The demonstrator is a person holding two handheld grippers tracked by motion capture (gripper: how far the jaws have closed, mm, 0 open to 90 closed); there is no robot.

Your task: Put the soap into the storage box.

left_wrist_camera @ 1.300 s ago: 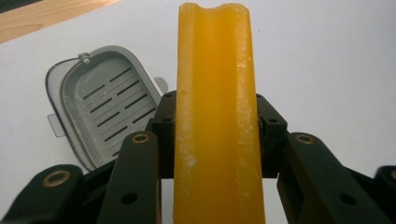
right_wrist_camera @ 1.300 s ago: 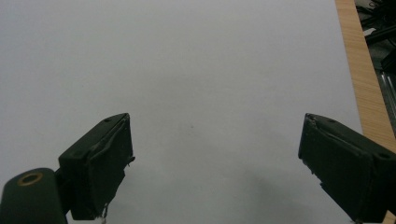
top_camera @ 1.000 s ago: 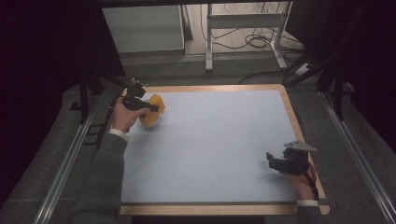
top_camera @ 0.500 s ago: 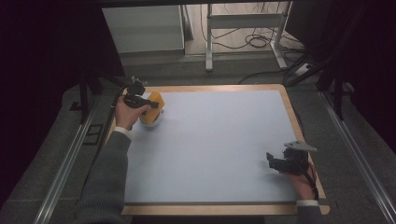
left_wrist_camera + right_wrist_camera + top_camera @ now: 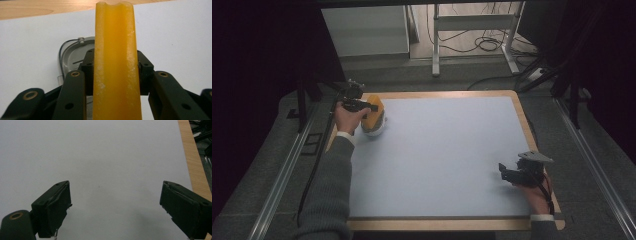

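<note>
Left gripper point(image 5: 115, 72) clamped on orange block point(image 5: 115, 62), held at far left corner of desk point(image 5: 452, 150), just above round white-and-metal object point(image 5: 72, 53). Right gripper point(image 5: 115, 207) spread wide over bare pale mat point(image 5: 112, 152), near right wooden edge, well apart from block.

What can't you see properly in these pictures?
- Orange piece: in the left gripper view its lower end is cut off by the bottom edge; what it is stays unclear.
- Round grey thing: in the left gripper view the left gripper and the orange piece cover most of it.
- Right gripper: in the high view, too small to judge the jaws; the right gripper view shows them wide apart.
</note>
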